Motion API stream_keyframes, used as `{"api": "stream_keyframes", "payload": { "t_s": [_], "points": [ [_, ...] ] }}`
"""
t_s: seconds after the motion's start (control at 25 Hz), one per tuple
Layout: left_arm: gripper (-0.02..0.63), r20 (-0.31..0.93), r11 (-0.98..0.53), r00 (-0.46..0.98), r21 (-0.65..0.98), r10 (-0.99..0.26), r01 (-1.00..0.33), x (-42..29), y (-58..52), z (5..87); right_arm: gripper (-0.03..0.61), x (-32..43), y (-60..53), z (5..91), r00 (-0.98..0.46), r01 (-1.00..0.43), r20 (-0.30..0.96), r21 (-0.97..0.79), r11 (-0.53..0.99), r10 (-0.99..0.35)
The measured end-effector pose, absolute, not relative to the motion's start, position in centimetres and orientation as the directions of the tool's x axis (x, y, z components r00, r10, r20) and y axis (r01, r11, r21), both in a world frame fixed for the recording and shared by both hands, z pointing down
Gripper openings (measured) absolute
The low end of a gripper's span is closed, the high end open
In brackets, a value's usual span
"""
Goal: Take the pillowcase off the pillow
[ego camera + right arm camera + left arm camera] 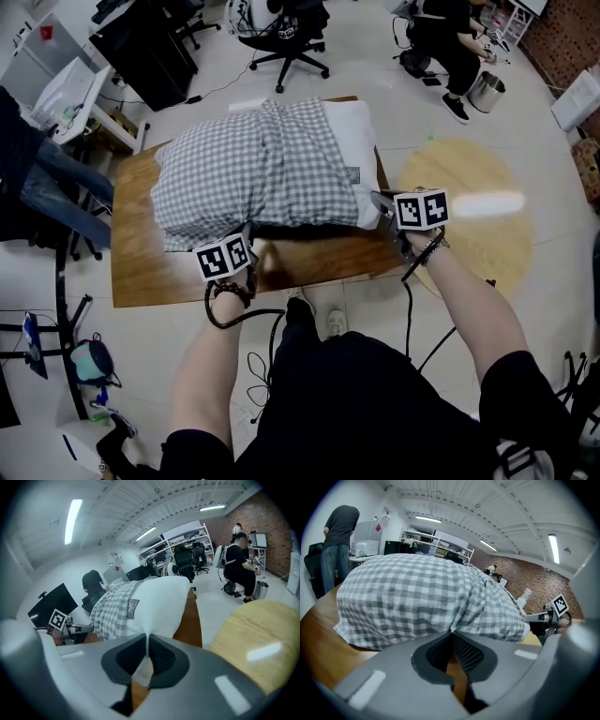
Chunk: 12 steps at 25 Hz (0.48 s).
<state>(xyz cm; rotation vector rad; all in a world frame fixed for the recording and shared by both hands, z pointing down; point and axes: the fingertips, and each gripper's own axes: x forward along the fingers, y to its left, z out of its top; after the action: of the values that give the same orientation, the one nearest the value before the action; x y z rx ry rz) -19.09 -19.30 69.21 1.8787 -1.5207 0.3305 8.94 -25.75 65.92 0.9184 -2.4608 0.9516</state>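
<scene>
My left gripper (247,234) has its jaws clenched on the checked pillowcase (253,169) edge, and my right gripper (381,202) pinches the white pillow (354,131) corner. On the desk (150,272), the case covers most of the pillow, so the pulling off remains.

A person in a black top (375,412) and dark wristbands (230,291); left gripper (452,633) and right gripper (147,637) are grey.

- The left gripper (452,633) is pinching the near edge of the checked pillowcase (422,597), its jaws pressed together on the cloth.
- The pillowcase is bulging high over the wooden table (318,634).
- A white bit of pillow (526,628) is peeking out at the right end, where the right gripper (530,617) is reaching in.
- A person (340,531) is standing at the far left, back turned.
</scene>
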Motion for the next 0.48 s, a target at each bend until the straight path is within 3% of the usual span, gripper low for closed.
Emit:
{"api": "stream_keyframes", "payload": {
  "t_s": [0.48],
  "points": [
    [0.003, 0.573, 0.055, 0.168, 0.351, -0.802, -0.935, -25.4, -17.5, 66.9, 0.015, 11.4, -27.0, 62.9, -0.702, -0.709, 0.508, -0.429, 0.559, -0.499]
  ]
}}
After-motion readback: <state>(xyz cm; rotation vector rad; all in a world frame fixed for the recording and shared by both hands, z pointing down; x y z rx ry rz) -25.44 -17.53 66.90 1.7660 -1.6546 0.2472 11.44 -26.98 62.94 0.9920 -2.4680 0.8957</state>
